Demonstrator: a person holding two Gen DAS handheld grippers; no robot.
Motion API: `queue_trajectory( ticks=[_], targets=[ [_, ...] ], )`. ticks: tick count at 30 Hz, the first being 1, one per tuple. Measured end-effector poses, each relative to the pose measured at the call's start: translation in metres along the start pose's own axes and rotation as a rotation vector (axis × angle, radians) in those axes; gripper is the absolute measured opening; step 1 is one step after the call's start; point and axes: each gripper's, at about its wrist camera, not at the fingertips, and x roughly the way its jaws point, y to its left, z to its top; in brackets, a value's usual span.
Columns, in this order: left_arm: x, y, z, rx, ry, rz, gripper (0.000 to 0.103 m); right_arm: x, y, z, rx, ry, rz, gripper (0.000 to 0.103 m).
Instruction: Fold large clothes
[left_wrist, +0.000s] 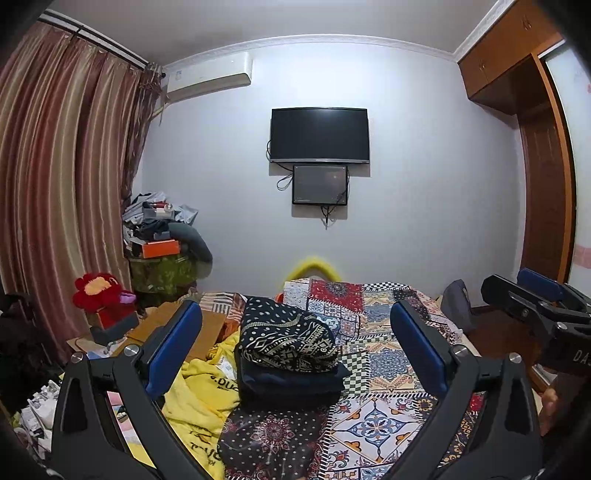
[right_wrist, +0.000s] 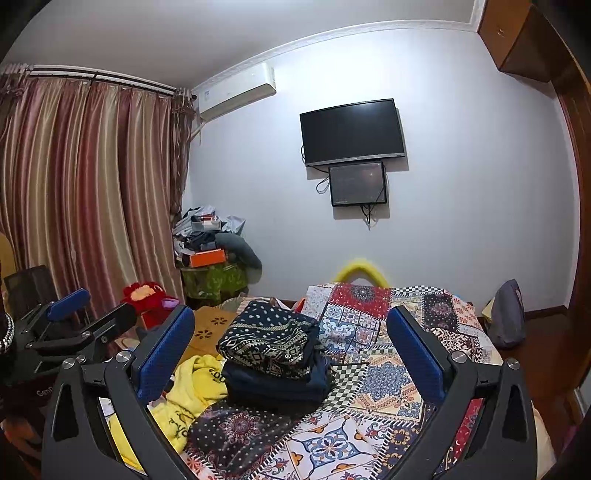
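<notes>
A stack of folded clothes lies on the bed: a black-and-white patterned garment on top of folded dark navy pieces. A crumpled yellow garment lies left of the stack. My left gripper is open and empty, held above the bed in front of the stack. My right gripper is open and empty too, also facing the stack. The right gripper shows at the right edge of the left wrist view; the left gripper shows at the left of the right wrist view.
The bed has a colourful patchwork cover. A red plush toy and a cluttered side table stand left by the curtain. A TV hangs on the far wall. A wooden wardrobe is at right.
</notes>
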Motion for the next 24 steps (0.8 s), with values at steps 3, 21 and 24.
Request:
queue_trajectory(
  ticks=[3,21,24],
  targets=[
    [0.0017,0.0008,-0.0004,-0.002,0.011,-0.014,0.102,-0.0004,-0.001,-0.0004,0.002,-0.003,-0.001,0.103],
    [0.0026,-0.0004,-0.0041,0.001,0.024,-0.022,0.102,0.0031,-0.0035,-0.0017,0.009,0.006,0.007,0.103],
    [0.0025,-0.0001,-0.0043,0.002,0.027,-0.021,0.102,0.0036,-0.0034,-0.0024,0.009,0.008,0.007,0.103]
  ],
)
